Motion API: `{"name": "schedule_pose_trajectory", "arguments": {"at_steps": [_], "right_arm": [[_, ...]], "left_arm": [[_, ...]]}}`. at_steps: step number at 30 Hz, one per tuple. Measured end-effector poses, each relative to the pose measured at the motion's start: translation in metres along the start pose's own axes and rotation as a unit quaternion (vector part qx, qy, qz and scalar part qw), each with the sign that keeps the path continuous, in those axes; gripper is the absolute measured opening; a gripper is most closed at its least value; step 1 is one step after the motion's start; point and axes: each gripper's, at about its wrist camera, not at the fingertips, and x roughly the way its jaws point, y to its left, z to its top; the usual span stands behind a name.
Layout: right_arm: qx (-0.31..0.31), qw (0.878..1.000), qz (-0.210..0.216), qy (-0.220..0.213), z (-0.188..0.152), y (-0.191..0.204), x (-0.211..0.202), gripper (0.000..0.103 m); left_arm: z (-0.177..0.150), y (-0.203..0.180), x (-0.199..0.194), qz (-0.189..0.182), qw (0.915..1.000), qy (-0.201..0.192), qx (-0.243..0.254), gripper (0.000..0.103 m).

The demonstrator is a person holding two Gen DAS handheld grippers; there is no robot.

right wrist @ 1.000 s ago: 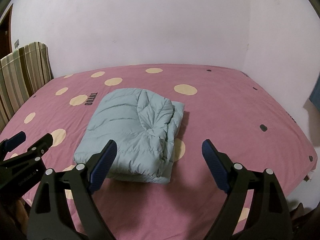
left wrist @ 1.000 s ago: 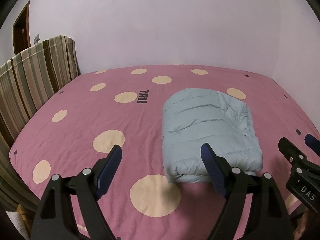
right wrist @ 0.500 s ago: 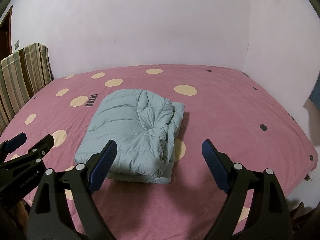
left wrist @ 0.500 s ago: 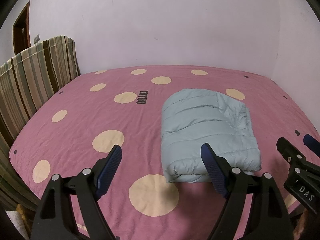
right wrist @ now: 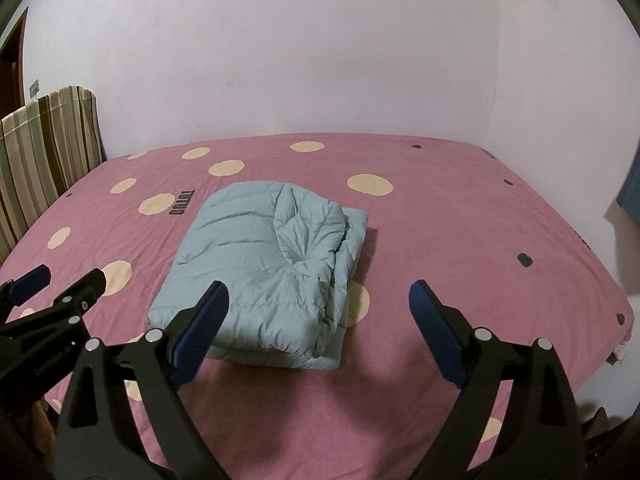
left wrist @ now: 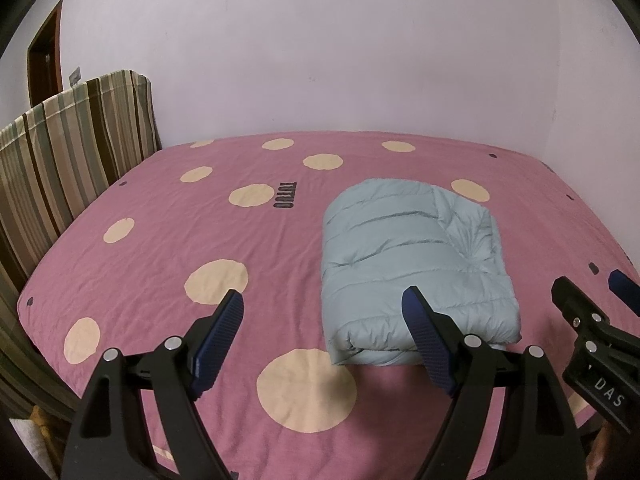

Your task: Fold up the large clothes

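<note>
A light blue puffer jacket (left wrist: pixel 412 264) lies folded into a thick rectangle on the pink bed; it also shows in the right wrist view (right wrist: pixel 268 272). My left gripper (left wrist: pixel 324 336) is open and empty, held above the bed's near edge, its right finger in front of the jacket's near edge. My right gripper (right wrist: pixel 316 328) is open and empty, held back from the jacket's near right corner. Each gripper shows at the edge of the other's view: the right one (left wrist: pixel 592 312) and the left one (right wrist: pixel 52 292).
The bed has a pink sheet (left wrist: pixel 168 248) with cream dots, also seen in the right wrist view (right wrist: pixel 460 240). A striped headboard (left wrist: pixel 68 148) stands at the left. White walls (right wrist: pixel 320 60) close the far side and right. A door (left wrist: pixel 44 60) is at far left.
Both grippers have drifted slightly; the jacket sits a touch higher in both views. Nothing was grasped or released.
</note>
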Motion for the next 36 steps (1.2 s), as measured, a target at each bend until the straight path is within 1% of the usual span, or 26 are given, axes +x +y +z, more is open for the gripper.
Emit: {"name": "schedule_pose_trajectory", "arguments": {"at_steps": [6, 21, 25, 36], "right_arm": [[0.000, 1.000, 0.001, 0.000, 0.000, -0.001, 0.000, 0.092], [0.000, 1.000, 0.000, 0.000, 0.000, 0.000, -0.001, 0.092], [-0.002, 1.000, -0.001, -0.001, 0.000, 0.000, -0.001, 0.092], [-0.006, 1.000, 0.001, -0.003, 0.002, -0.002, -0.002, 0.092]], "left_arm": [[-0.001, -0.005, -0.001, 0.004, 0.9999, -0.004, 0.013, 0.080], [0.000, -0.003, -0.008, 0.002, 0.9998, -0.016, 0.012, 0.080], [0.000, -0.003, -0.009, 0.009, 0.9998, -0.017, 0.010, 0.081], [0.002, -0.003, -0.011, -0.002, 0.9997, -0.020, 0.011, 0.081]]}}
